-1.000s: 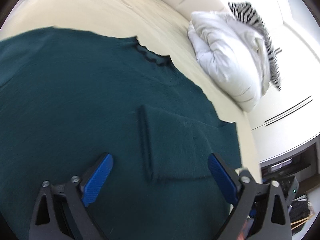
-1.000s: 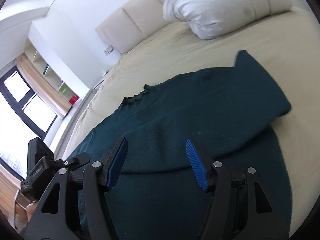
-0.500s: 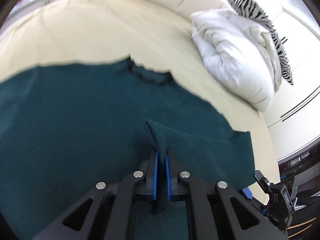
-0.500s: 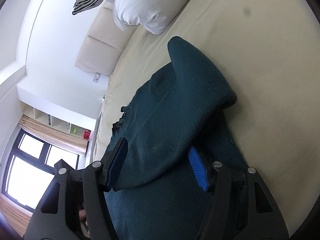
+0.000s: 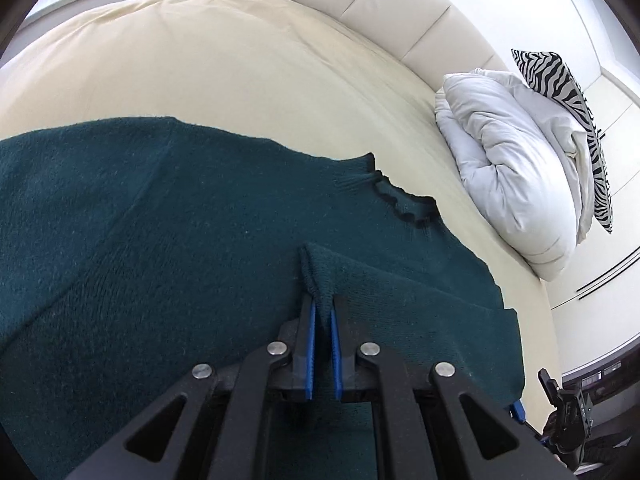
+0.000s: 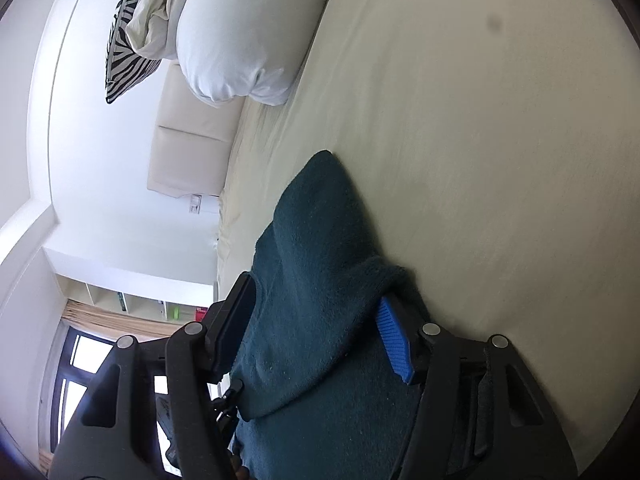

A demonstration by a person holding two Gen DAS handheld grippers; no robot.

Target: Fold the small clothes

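The dark green sweater (image 5: 200, 240) lies spread on the cream bed (image 5: 240, 60), its ruffled collar (image 5: 404, 204) toward the headboard and one sleeve (image 5: 400, 292) folded in across the body. It's a thick, fuzzy knit, dark teal-green, mostly flat, with a soft ridge where the sleeve layer sits on top.

Now the left gripper (image 5: 322, 312): its blue fingers are pinched nearly together on a small peak of knit at the sleeve's end, lifting a little tent of fabric off the body. That grip looks meant to carry the sleeve and keep the doubled layer from sliding while the fold is shaped.

Over to the right gripper (image 6: 320, 320), rolled onto its side, about half open and its fingers closing in. A thick roll of the sweater's side edge (image 6: 320, 280) runs between them; one blue pad (image 6: 394, 340) sits at the fabric's rim, though I can't tell that it's pressing yet. Coming in side-on like that, I'd say, lets it take the edge in one bite rather than a single layer.

Beyond the garment, a white duvet bundle (image 5: 512, 160) and a zebra-striped cushion (image 5: 560, 80) are piled at the head of the bed, well apart from the sweater, so there's room for folding.
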